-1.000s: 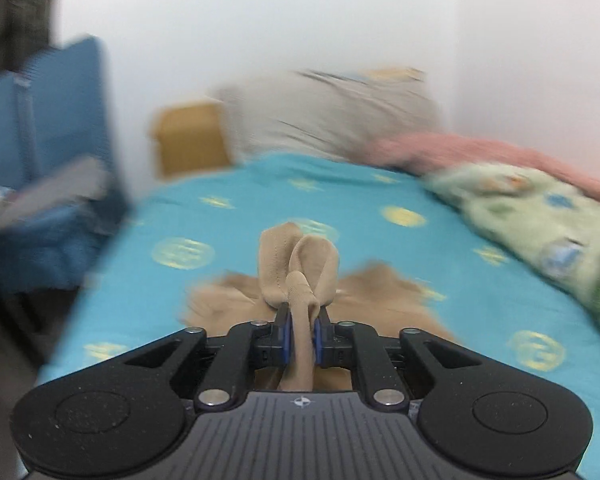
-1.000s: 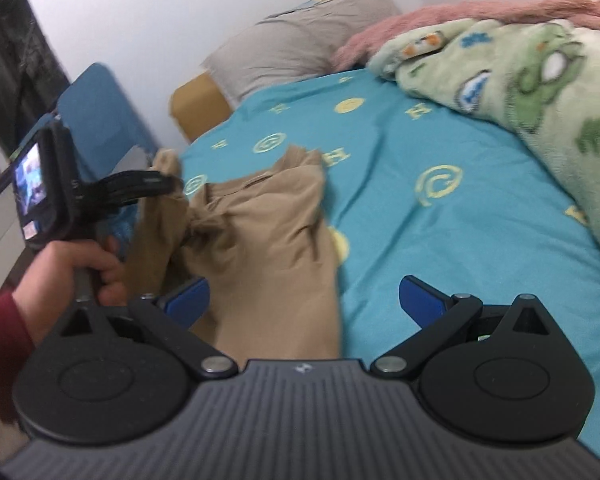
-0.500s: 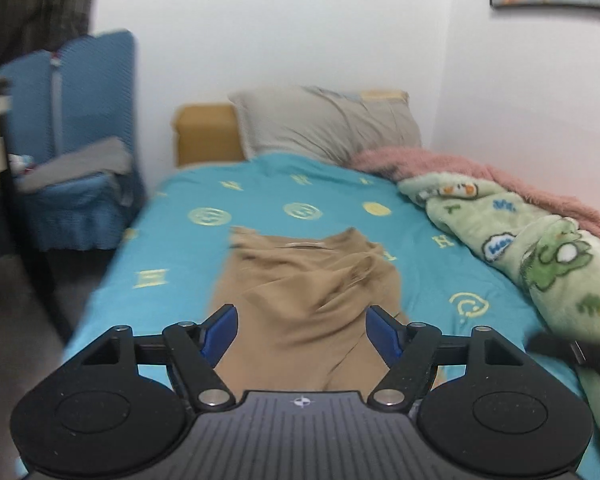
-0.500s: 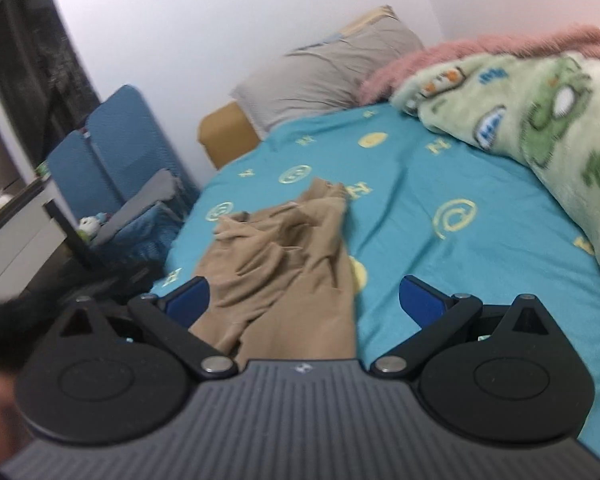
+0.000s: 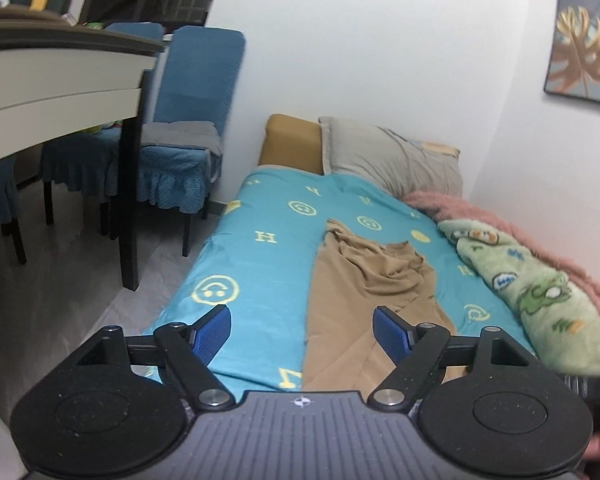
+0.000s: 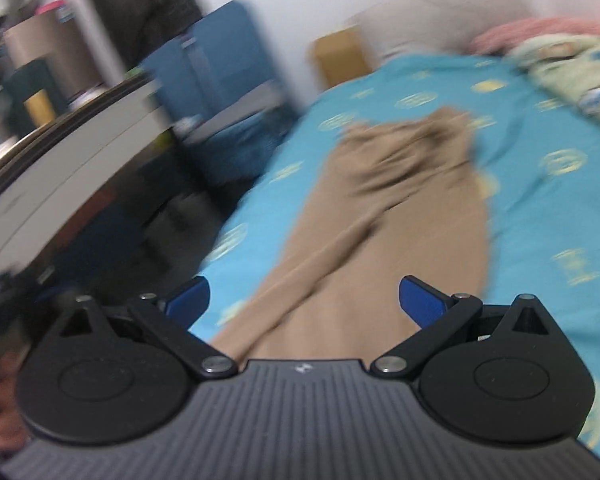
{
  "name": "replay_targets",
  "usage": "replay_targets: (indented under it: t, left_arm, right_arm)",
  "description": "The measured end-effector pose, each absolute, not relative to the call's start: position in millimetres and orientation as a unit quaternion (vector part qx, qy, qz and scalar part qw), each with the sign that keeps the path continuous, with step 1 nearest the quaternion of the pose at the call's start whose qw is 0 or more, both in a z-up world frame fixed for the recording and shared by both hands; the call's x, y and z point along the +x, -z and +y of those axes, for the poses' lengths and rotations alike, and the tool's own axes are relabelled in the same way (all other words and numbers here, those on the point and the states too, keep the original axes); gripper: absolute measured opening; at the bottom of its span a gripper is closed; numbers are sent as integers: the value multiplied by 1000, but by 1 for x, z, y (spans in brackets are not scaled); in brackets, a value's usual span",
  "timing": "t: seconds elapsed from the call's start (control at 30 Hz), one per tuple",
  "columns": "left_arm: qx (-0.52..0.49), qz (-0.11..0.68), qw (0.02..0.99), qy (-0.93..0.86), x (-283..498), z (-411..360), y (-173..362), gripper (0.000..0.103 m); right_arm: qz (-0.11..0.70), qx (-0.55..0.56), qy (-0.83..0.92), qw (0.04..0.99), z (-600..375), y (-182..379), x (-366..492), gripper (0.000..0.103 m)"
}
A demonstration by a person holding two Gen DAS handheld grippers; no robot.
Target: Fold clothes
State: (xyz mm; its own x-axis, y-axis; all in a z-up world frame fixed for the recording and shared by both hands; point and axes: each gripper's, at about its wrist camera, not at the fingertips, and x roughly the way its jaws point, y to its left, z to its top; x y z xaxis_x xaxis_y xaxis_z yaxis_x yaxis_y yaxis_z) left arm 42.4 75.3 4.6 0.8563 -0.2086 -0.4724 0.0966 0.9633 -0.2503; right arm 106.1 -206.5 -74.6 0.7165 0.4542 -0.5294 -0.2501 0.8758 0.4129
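- Nearest the cameras, the left gripper [image 5: 302,330] has just been opening; its fingers [image 5: 214,330] stand spread with nothing between them. The right gripper [image 6: 304,302] is likewise released.
- Ahead of both, the tan garment [image 5: 360,292] lies on the bed [image 5: 260,264], long axis running away from them, its far end rumpled.
- Further right, a green blanket [image 5: 540,300]; beyond, a pillow [image 5: 392,160]. Nothing blocks the way.

The left claw [image 5: 302,330] stands wide, its jaws having just been opening, nothing pressed between the blue pads [image 5: 212,330]. Beyond it, toward 12 o'clock, tan trousers [image 5: 364,292] lie lengthwise on the turquoise bed [image 5: 260,264], rumpled at the far end. A green blanket [image 5: 540,292] lies at 3 o'clock, a grey pillow [image 5: 392,158] behind. At 5 o'clock, perhaps a fingertip.
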Motion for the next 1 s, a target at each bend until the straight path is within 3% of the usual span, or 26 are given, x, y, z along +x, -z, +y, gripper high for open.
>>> replay_targets:
  t: [0.17, 0.5, 0.63, 0.77, 0.93, 1.0]
  left_arm:
    - [-145, 247, 957, 46, 42, 117, -3, 78]
    - [-225, 246, 943, -10, 47, 179, 6, 77]
    - [-239, 243, 940, -15, 48, 185, 9, 77]
    - [-241, 229, 942, -31, 50, 182, 10, 78]
    - [-236, 237, 942, -43, 54, 178, 16, 78]
    - [-237, 241, 940, -52, 57, 178, 19, 78]
  right_arm:
    - [395, 128, -277, 867, -123, 86, 100, 78]
    - [472, 63, -346, 808, -14, 130, 102, 61]
    - [470, 50, -345, 811, 2, 135, 101, 60]
    - [478, 60, -321, 816, 7, 146, 109, 42]
    - [472, 4, -307, 826, 19, 154, 106, 38]
    - [466, -13, -296, 834, 21, 153, 103, 15]
